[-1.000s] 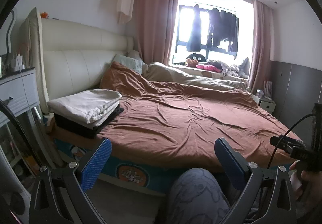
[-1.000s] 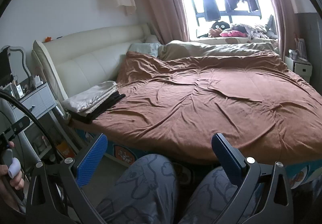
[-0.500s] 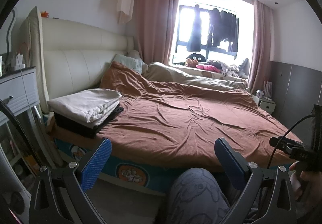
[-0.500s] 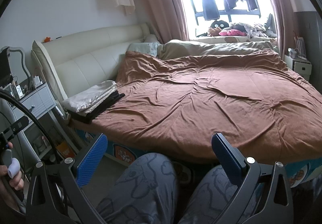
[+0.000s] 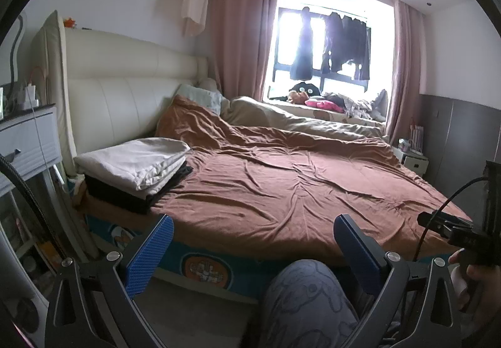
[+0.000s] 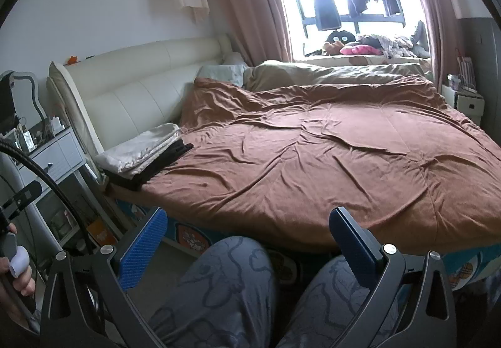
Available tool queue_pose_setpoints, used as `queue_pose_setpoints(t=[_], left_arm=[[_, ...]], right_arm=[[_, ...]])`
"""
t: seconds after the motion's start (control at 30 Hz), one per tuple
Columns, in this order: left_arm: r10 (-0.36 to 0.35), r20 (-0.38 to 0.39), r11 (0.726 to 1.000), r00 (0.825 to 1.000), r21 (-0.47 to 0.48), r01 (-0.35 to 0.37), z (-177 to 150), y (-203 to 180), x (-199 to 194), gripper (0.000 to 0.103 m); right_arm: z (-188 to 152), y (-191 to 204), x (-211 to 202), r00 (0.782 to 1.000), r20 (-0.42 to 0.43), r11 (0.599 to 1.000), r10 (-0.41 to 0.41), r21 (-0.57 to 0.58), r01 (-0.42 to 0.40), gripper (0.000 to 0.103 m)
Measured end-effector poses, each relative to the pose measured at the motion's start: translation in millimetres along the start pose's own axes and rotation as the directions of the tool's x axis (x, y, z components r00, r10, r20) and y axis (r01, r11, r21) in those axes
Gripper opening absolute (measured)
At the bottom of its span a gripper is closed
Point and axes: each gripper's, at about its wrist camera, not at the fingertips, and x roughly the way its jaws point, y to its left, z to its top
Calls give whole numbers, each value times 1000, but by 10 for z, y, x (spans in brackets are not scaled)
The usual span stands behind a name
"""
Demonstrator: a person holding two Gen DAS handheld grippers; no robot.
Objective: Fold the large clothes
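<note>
I see a folded stack of clothes (image 5: 134, 166) at the bed's (image 5: 297, 191) left corner near the headboard; cream pieces on top, black ones underneath; edges roughly squared, lying flat.

Black clothes (image 5: 125, 194) under cream stack (image 5: 134, 160)

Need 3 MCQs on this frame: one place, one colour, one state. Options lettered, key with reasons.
1. Where does the folded stack of cream and black clothes lie?
A. on the windowsill
B. on the bed's corner by the cream padded headboard
C. on the floor

2. What colour is the wrinkled bedspread?
A. rust brown
B. white
C. green

3. How are the left gripper and right gripper?
A. both clamp cloth
B. one shut
C. both open, empty

Key: B, stack sits beside the headboard; A, the cover is brown; C, blue pads stand wide apart with nothing between.
</note>
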Motion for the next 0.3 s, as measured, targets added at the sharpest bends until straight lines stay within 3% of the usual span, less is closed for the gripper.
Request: queue_pose_setpoints(t=[0.3], left_arm=[[0, 0, 1000, 1000, 3, 0, -8, -10, -7, 103]], right_arm=[[0, -71, 27, 1000, -3, 1000, -10, 9, 10, 103]])
